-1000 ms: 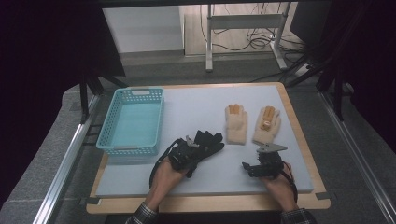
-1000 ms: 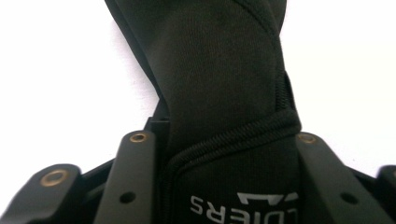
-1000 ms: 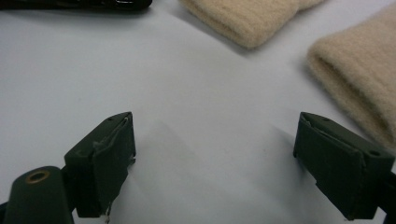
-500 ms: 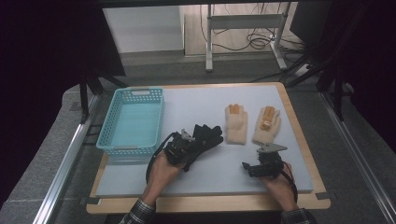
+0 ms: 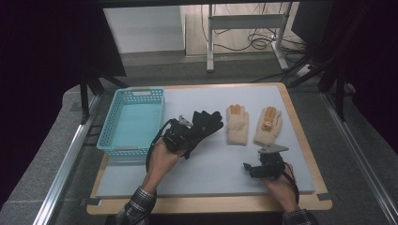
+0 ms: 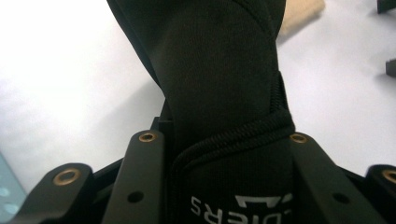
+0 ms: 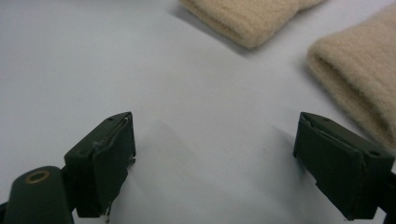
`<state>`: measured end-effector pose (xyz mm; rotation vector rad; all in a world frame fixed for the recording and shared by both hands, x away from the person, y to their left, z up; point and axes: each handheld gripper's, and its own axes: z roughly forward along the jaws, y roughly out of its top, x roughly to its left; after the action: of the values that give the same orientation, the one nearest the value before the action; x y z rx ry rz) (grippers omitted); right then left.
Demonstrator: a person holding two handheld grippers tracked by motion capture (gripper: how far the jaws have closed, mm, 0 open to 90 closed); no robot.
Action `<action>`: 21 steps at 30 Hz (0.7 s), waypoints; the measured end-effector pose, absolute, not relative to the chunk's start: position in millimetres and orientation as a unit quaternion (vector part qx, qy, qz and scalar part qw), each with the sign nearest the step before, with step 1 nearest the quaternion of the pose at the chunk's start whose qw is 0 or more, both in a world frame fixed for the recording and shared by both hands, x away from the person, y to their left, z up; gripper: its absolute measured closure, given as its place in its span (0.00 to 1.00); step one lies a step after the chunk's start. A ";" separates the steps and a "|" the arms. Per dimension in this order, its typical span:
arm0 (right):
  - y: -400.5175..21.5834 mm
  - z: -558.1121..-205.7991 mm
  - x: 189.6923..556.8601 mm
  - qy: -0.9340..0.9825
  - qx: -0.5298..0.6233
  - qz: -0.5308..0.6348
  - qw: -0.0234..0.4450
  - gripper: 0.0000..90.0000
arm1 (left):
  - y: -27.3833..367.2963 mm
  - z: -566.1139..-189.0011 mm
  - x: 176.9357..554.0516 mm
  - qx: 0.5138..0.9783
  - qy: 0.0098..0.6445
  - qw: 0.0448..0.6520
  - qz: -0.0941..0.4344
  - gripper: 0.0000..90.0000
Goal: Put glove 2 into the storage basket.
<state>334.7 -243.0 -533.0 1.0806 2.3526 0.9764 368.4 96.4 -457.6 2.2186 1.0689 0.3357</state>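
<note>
My left gripper (image 5: 184,132) is shut on a black glove (image 5: 205,123) and holds it a little above the white mat, just right of the blue basket (image 5: 133,123). In the left gripper view the black glove (image 6: 219,70) with white lettering fills the gap between the jaws of the left gripper (image 6: 223,137). Two beige gloves (image 5: 237,124) (image 5: 268,124) lie flat on the mat, fingers pointing away. My right gripper (image 5: 261,166) rests on the mat in front of them. The right gripper (image 7: 215,123) stands open over bare mat, with the beige cuffs (image 7: 243,18) (image 7: 359,70) beyond it.
The blue basket holds nothing that I can see. The white mat (image 5: 211,168) lies on a wooden board (image 5: 206,205). Metal rails run along both sides of the table, and a desk frame with cables stands on the floor behind.
My left hand has risen and drawn slightly toward the far side, taking the black glove off the mat. The right hand has stayed where it was.
</note>
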 end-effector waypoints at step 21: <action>-243.1 -533.1 334.7 0.835 0.383 0.347 0.186 0.14 | 144.6 -414.6 397.6 0.805 0.452 0.345 0.167 0.73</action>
<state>334.7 -243.1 -533.1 1.0791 2.3524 0.9774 397.6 144.6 -414.6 2.0909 1.1729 0.4335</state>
